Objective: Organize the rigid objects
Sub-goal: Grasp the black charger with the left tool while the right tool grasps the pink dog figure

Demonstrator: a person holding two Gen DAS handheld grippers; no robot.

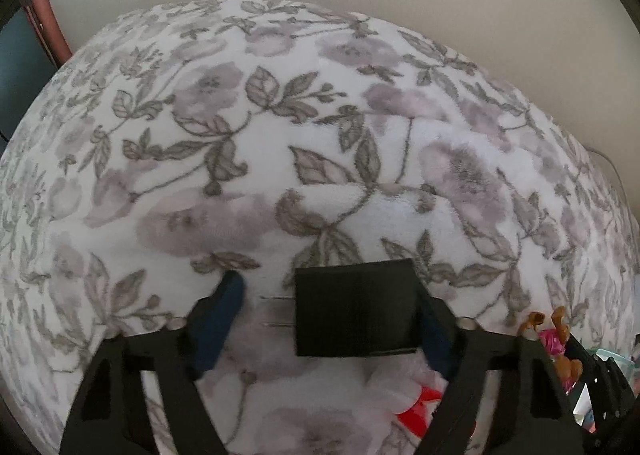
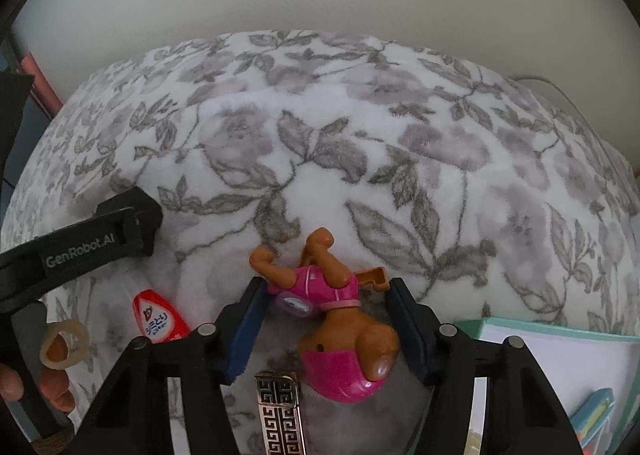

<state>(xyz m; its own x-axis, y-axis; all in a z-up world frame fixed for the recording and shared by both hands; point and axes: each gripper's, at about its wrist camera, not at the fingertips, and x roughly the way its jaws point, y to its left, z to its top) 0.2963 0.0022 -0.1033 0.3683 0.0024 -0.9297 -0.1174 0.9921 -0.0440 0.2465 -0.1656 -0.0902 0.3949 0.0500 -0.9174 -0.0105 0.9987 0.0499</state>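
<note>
A black plug adapter [image 1: 356, 309] lies on the floral blanket [image 1: 320, 135], its two metal prongs pointing left. My left gripper [image 1: 324, 287] straddles it: the right pad sits against the adapter's side, while the left pad [image 1: 224, 319] stands clear of the prong tips. A brown toy dog in a pink outfit [image 2: 340, 319] lies on its back between the blue pads of my right gripper [image 2: 325, 283], and both pads touch it. The same toy dog [image 1: 556, 339] shows at the right edge of the left wrist view.
A red-and-white packet [image 2: 160, 321] with Japanese print and a silver patterned bar [image 2: 280, 411] lie near the dog. A teal box [image 2: 560, 327] sits at the right. A person's fingers with a tape ring [image 2: 64, 343] show at the left. A pale wall rises behind the blanket.
</note>
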